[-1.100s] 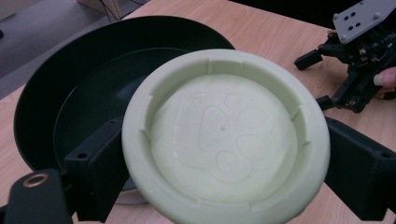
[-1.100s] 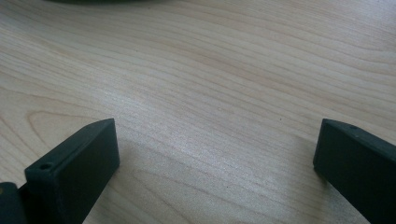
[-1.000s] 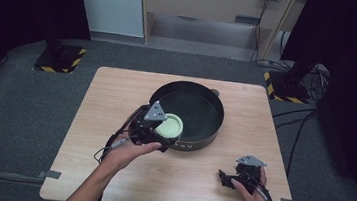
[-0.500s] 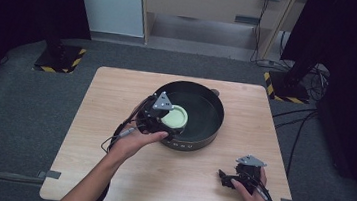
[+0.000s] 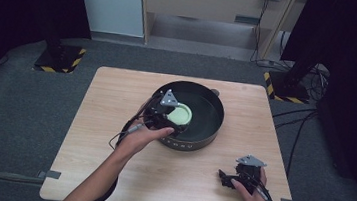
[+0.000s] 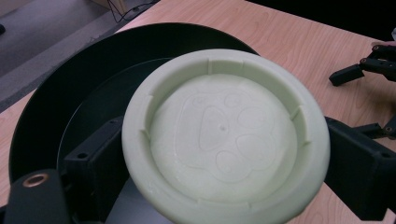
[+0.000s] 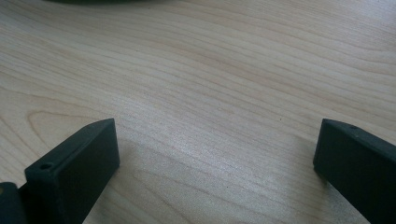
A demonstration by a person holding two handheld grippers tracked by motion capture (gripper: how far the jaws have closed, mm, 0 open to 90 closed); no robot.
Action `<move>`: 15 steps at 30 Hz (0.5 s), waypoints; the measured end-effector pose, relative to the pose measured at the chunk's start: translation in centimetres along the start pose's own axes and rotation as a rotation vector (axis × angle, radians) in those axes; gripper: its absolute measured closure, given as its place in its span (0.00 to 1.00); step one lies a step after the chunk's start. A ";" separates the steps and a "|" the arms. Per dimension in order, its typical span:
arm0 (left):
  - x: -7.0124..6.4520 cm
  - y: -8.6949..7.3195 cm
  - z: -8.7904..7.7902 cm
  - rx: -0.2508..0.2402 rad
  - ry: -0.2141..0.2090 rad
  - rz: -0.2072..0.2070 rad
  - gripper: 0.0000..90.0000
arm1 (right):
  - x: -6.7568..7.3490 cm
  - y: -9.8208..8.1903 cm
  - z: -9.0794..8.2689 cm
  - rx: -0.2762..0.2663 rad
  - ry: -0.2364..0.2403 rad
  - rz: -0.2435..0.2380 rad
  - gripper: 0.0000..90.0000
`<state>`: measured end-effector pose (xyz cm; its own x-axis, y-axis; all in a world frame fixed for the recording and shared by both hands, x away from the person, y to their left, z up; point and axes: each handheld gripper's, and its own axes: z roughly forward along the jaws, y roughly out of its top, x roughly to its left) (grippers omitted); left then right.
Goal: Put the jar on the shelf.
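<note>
A pale green round disc (image 5: 180,115) with a raised rim and a paw print on its face (image 6: 224,135) hangs over a wide black pan (image 5: 209,110) in the middle of the table. My left gripper (image 5: 173,118) is shut on it, one black jaw at each side of its rim, above the pan's near-left part. The pan's dark wall (image 6: 70,88) curves behind the disc. My right gripper (image 5: 226,179) rests low on the wood at the front right, open, with bare table between its jaws (image 7: 215,158).
The wooden table (image 5: 116,99) has bare room left and in front of the pan. Cables trail from both grippers toward the front edge. Dark floor, a cabinet and stand bases with striped tape (image 5: 60,60) lie beyond the table.
My left gripper has carried the green disc away from the person and slightly right, from the pan's near-left rim to farther over the pan. The right gripper has stayed put.
</note>
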<state>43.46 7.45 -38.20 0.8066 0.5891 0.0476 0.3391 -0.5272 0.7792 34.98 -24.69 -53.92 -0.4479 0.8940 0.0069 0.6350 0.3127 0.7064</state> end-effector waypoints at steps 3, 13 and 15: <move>-0.2 0.3 0.4 0.001 0.004 0.010 0.11 | 0.0 0.0 0.0 0.000 0.000 0.000 0.00; 0.1 0.7 1.7 0.002 0.017 0.003 0.11 | 0.0 0.0 0.0 0.000 0.000 0.000 0.00; 0.3 0.8 1.8 0.000 0.017 0.003 0.11 | 0.0 0.0 0.0 0.000 0.000 0.000 0.00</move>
<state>44.83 6.08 -38.68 0.7992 0.5981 0.0604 0.3370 -0.5291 0.7788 34.98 -24.70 -53.92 -0.4481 0.8940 0.0069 0.6350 0.3128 0.7064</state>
